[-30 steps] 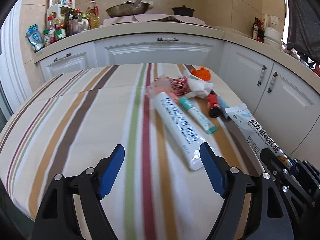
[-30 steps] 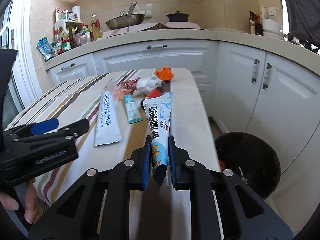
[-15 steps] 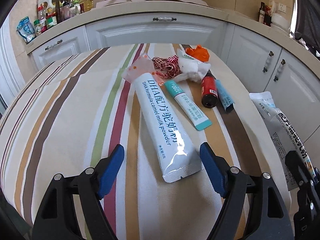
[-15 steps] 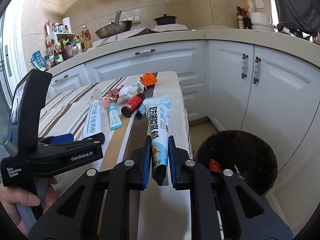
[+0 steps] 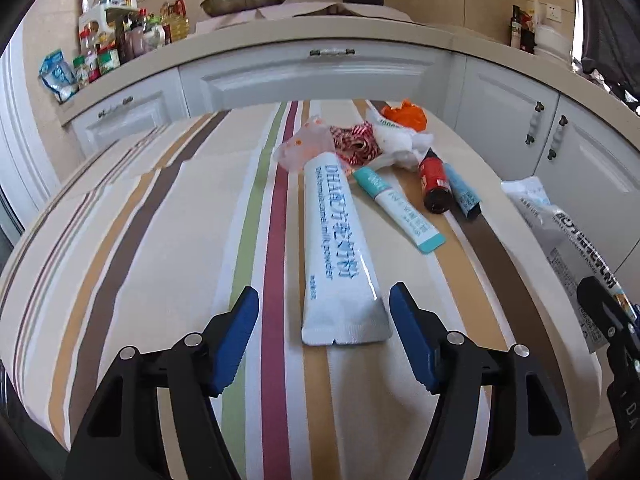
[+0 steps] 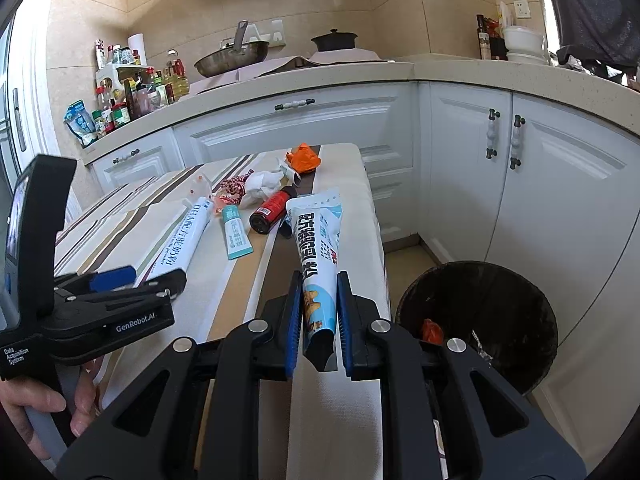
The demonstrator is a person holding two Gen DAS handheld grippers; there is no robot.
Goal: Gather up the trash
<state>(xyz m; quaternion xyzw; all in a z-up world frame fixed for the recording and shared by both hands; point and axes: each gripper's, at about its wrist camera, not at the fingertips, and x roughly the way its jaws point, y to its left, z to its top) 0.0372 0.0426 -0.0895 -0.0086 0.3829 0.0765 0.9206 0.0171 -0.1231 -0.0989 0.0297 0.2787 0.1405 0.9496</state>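
My left gripper (image 5: 324,312) is open, its blue pads on either side of the near end of a long white milk powder sachet (image 5: 338,248) lying on the striped table. My right gripper (image 6: 318,300) is shut on a white and blue packet (image 6: 318,248), held above the table's right edge. The packet also shows in the left wrist view (image 5: 560,232). A dark round trash bin (image 6: 480,312) stands on the floor to the right, with an orange scrap inside. More trash lies further back: a teal tube (image 5: 400,208), a red bottle (image 5: 434,184), crumpled white tissue (image 5: 400,144) and an orange wrapper (image 5: 404,114).
The striped tablecloth (image 5: 140,240) covers the table. White cabinets (image 6: 560,184) and a beige counter with a pan (image 6: 232,56), a pot and condiment bottles (image 6: 132,92) surround it. The left gripper's body (image 6: 100,308) shows at the left of the right wrist view.
My left gripper has moved so the white sachet's end lies between its open pads. My right gripper has lifted its packet and drawn back to the right, bringing the bin into fuller view.
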